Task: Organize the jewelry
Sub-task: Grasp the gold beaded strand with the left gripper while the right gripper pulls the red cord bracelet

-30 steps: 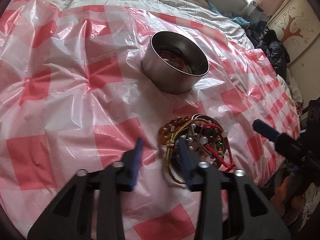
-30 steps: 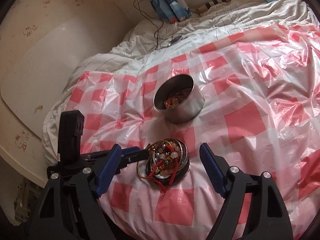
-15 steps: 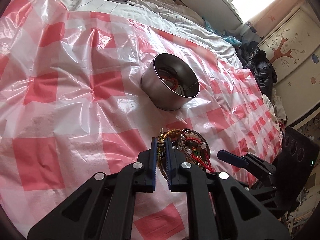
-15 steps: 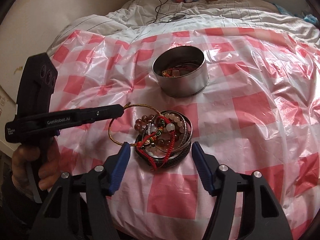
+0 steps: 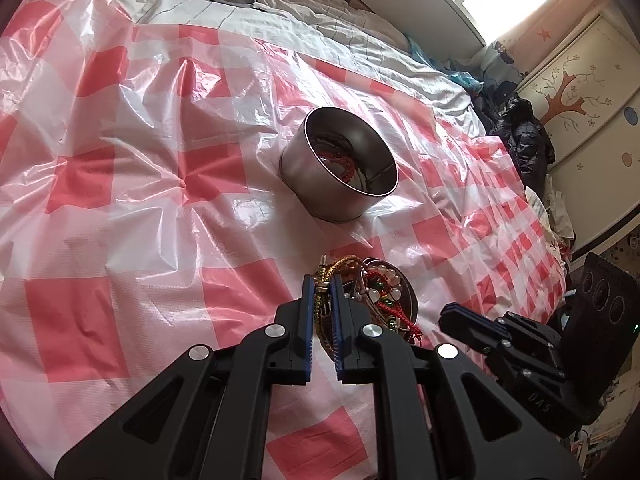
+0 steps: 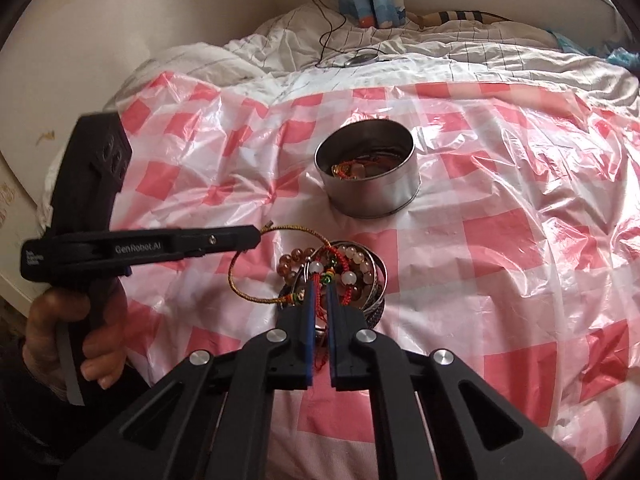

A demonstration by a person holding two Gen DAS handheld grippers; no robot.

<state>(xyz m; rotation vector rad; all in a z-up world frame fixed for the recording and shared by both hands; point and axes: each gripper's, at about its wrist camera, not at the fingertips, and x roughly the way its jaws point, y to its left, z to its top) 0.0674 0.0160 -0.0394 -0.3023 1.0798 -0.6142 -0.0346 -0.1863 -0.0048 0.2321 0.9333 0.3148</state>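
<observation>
Tin (image 6: 370,184): some jewelry inside. Pile (image 6: 340,276) remains; left gripper (image 5: 322,280) pinches gold cord, right gripper (image 6: 319,292) pinches red cord (unsorted).

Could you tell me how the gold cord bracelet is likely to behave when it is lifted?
Probably springy rather than limp: the gold cord bracelet holds an open loop where the left tool pinches its end. Likely light, being thin. It may drag neighbours, since its other side meets the bead pile.
</observation>
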